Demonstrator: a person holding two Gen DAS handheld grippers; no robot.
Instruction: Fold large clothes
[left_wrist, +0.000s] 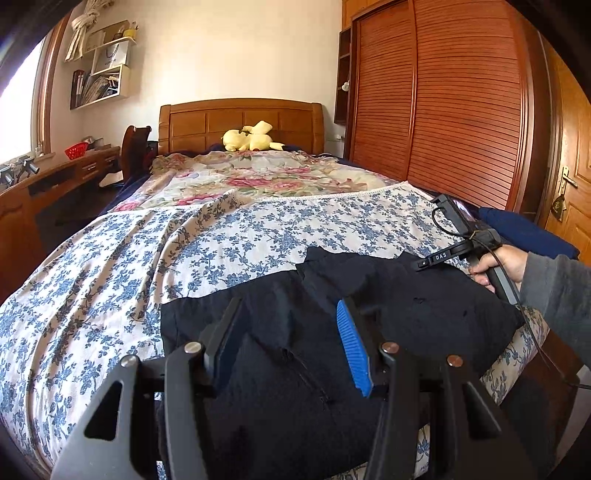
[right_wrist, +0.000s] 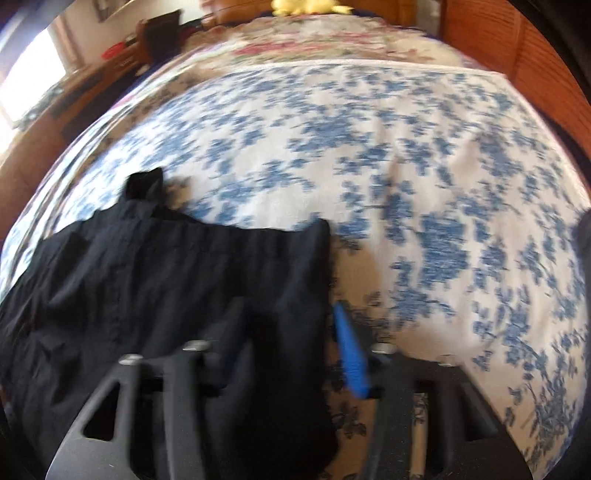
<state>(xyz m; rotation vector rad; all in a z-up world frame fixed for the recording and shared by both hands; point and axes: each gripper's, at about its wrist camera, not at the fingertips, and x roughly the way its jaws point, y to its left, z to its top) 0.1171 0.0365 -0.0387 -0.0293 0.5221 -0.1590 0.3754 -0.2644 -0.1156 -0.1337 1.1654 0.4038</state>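
A black garment (left_wrist: 424, 306) lies spread on the near end of a bed covered by a blue-flowered sheet (left_wrist: 221, 240). My left gripper (left_wrist: 288, 332) hovers over the garment's middle, jaws apart, with only flat cloth seen under the gap. A hand (left_wrist: 498, 264) in a grey sleeve holds the other tool at the garment's right corner. The right wrist view is blurred. There my right gripper (right_wrist: 290, 336) points steeply down at the black garment (right_wrist: 166, 277). Its fingers straddle the cloth's right edge, and the blue pad (right_wrist: 351, 354) stands clear of the fabric over the sheet (right_wrist: 406, 166).
A yellow plush toy (left_wrist: 251, 138) rests by the wooden headboard (left_wrist: 240, 118), on a pink-flowered quilt (left_wrist: 258, 177). A slatted wardrobe (left_wrist: 443, 110) and a door (left_wrist: 576, 166) stand to the right, a desk (left_wrist: 55, 177) to the left. A dark blue cushion (left_wrist: 528, 232) lies at the bed's right edge.
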